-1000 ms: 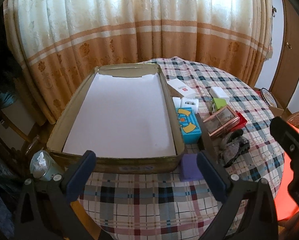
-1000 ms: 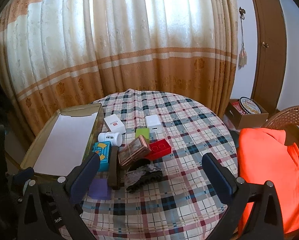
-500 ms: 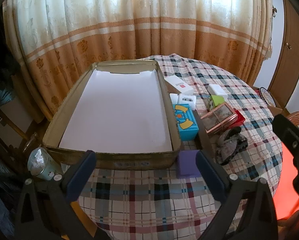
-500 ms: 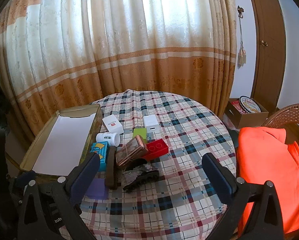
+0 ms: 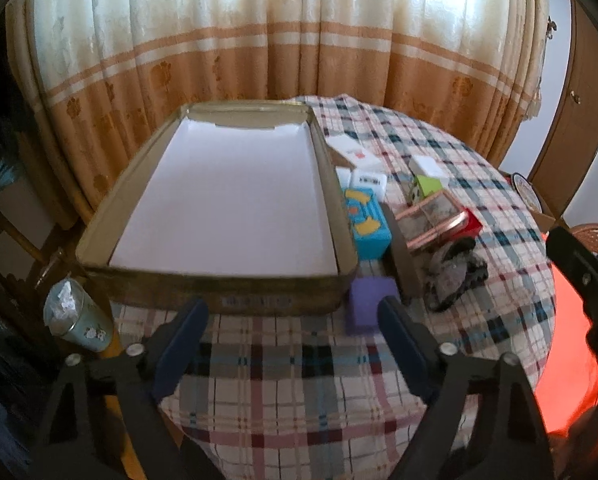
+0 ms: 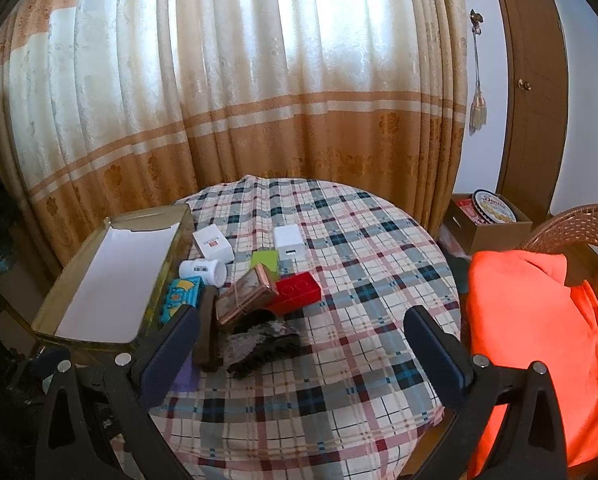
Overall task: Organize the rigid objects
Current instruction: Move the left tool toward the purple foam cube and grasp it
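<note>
A shallow gold tin tray (image 5: 235,300) with a white lining lies on the left of the round plaid table; it also shows in the right wrist view (image 6: 163,272). Beside its right wall lie several small objects: a blue patterned box (image 5: 367,224), a purple block (image 5: 369,310), a dark brown bar (image 5: 401,256), a copper-framed box (image 5: 431,216), a red block (image 6: 299,292), a green box (image 6: 265,262), white boxes (image 6: 213,244) and a camouflage item (image 6: 263,346). My left gripper (image 5: 293,332) is open and empty, near the tray's front wall. My right gripper (image 6: 299,344) is open and empty above the table.
An orange cloth (image 6: 539,340) lies over a wicker chair at the right. A cardboard box with a biscuit tin (image 6: 491,208) sits on the floor by the door. A cup (image 5: 75,316) stands low at the left. Curtains hang behind the table.
Both views have pulled back and risen slightly from the table; the tray and objects appear a little farther away. Both grippers stay open and empty.
</note>
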